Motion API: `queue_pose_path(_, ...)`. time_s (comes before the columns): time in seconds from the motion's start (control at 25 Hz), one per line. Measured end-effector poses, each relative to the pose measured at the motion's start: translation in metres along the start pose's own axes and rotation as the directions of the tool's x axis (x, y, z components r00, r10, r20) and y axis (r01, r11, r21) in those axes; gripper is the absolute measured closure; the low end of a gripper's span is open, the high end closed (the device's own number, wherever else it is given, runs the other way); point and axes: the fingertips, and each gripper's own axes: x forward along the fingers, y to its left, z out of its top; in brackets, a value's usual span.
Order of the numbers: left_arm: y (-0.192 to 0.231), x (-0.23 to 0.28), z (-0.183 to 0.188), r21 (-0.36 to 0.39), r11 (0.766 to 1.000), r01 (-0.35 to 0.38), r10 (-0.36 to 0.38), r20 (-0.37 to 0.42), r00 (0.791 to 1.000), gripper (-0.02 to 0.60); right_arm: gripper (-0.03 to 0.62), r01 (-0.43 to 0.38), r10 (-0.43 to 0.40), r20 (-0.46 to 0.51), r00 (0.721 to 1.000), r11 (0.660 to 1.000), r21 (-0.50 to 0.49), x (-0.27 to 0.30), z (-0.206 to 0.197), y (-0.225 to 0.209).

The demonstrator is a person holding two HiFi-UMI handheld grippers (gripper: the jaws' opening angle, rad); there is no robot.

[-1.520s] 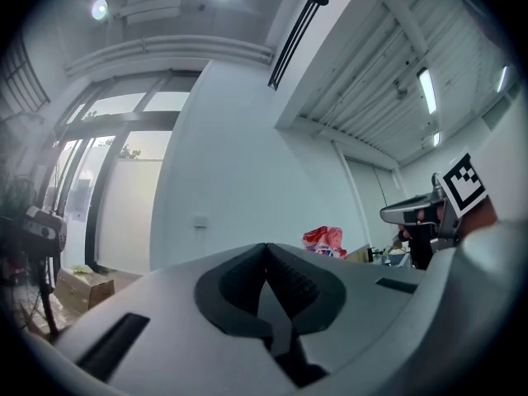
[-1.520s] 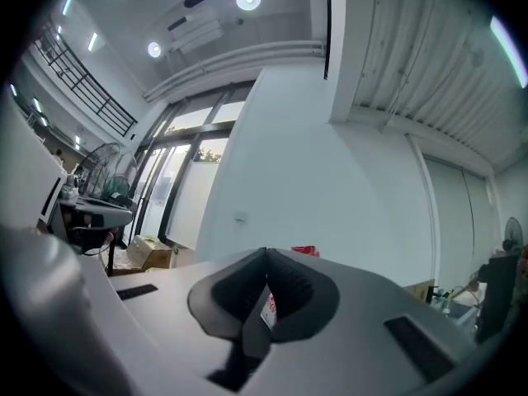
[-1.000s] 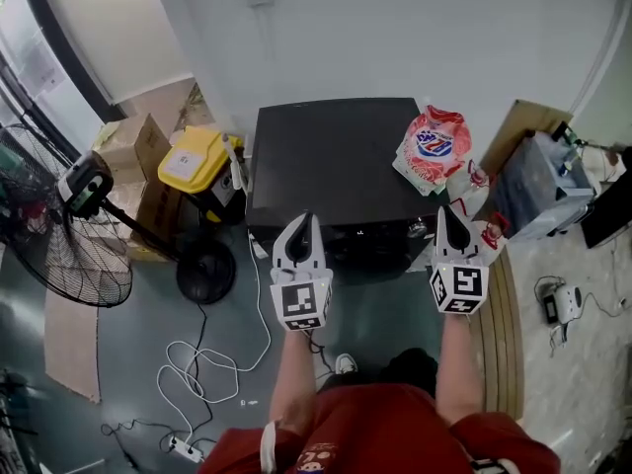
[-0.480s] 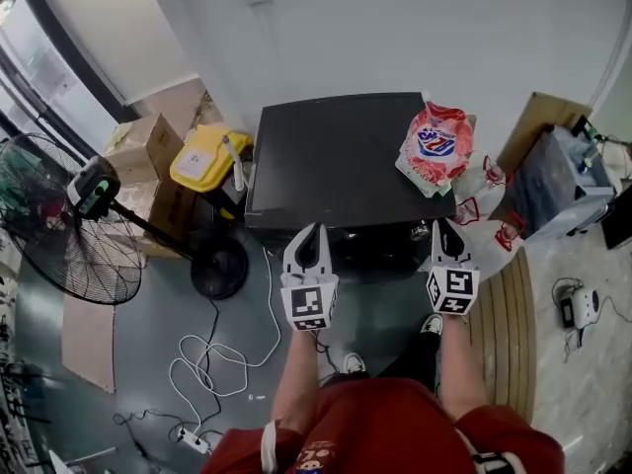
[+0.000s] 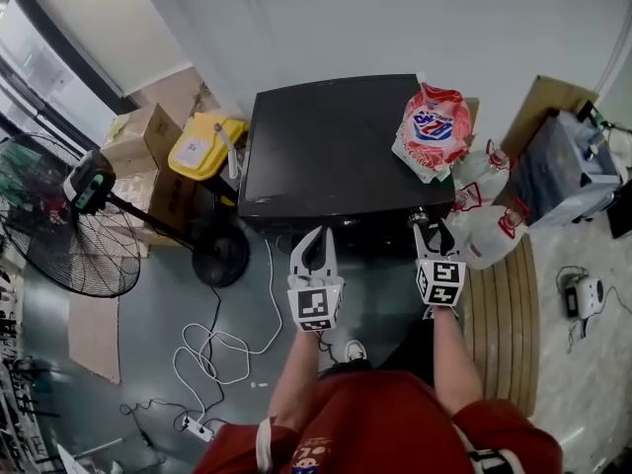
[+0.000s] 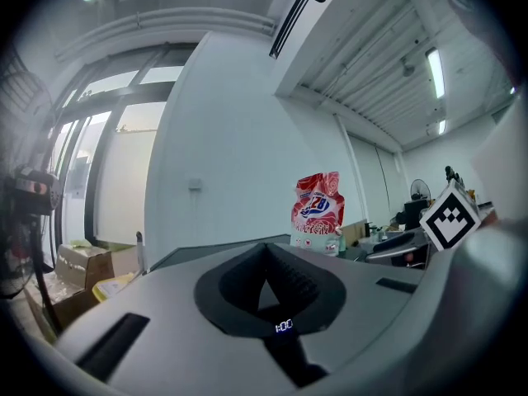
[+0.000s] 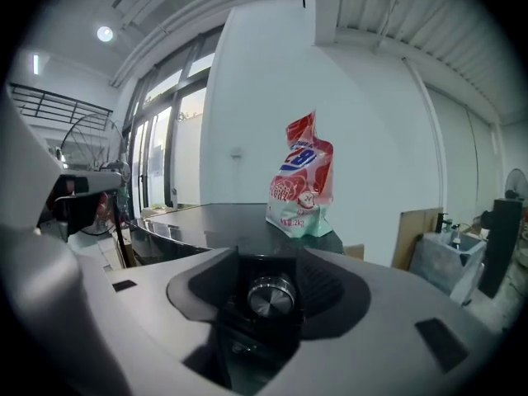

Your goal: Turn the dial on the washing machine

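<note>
Right gripper (image 5: 432, 231) up against the washer's (image 5: 326, 146) front panel, near the right front corner, jaws opening. Between them, the dial (image 7: 271, 295), with a thin gap at each side and no pad pressing on it. Left gripper (image 5: 315, 237) level with it and well apart, at mid-front, jaw tips closed together on nothing. Through the slot under those tips, a lit display (image 6: 283, 326) reading 1:00.

Edges and room: front edge of the glossy black top just ahead of both grippers. Back edge close to the white wall (image 5: 395, 18). On the top, a red-and-white bag (image 5: 432, 131) upright at the back right corner, beside the right edge, with broad flat black to its left. Right of the right gripper, white sacks (image 5: 489, 227) on the floor, just beside the washer's side. Left of the washer, a yellow bin (image 5: 202, 146) hard by its side, touching or not impossible to tell. Beyond that, a fan (image 5: 69, 230), its round base (image 5: 219, 257) near the left front corner. White cable (image 5: 222, 349) looped over the grey floor left of the left arm. Open floor between the two grippers and below them.

Dial itself: round, silver, brushed face inside a darker ringed rim. Standing out from the dark panel, facing straight into the right gripper view, centred in the jaw gap.
</note>
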Motion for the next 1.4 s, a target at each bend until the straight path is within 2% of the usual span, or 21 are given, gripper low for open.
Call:
queue_pose_path(0.24, -0.011, -0.006, -0.022, -0.001, 1.0, -0.001, 0.001, -0.036, 0.999, 0.572, 0.3, -0.023, 0.022, -0.078, 0.997, 1.0, -0.012, 0.015, -0.029, 0.002)
queue_pose_path(0.52, -0.019, 0.0, -0.041, -0.008, 1.0, -0.002, 0.001, -0.074, 0.997, 0.572, 0.279, -0.049, 0.044, -0.145, 0.988, 0.998, -0.031, 0.039, -0.051, 0.003)
queue_pose_path(0.88, -0.02, 0.011, -0.055, -0.016, 1.0, -0.012, 0.01, -0.108, 0.994, 0.572, 0.276, -0.026, 0.012, -0.217, 0.976, 0.998, -0.061, 0.064, -0.067, -0.002)
queue_pose_path(1.12, -0.012, 0.014, -0.057, -0.011, 0.999, -0.044, 0.042, -0.111, 0.993, 0.572, 0.316, 0.002, -0.018, -0.253, 0.967, 0.998, -0.062, 0.07, -0.076, -0.007)
queue_pose_path(1.4, -0.008, 0.015, -0.061, -0.018, 0.999, -0.046, 0.044, -0.118, 0.992, 0.572, 0.316, 0.012, -0.028, -0.282, 0.959, 0.998, -0.059, 0.072, -0.077, -0.007)
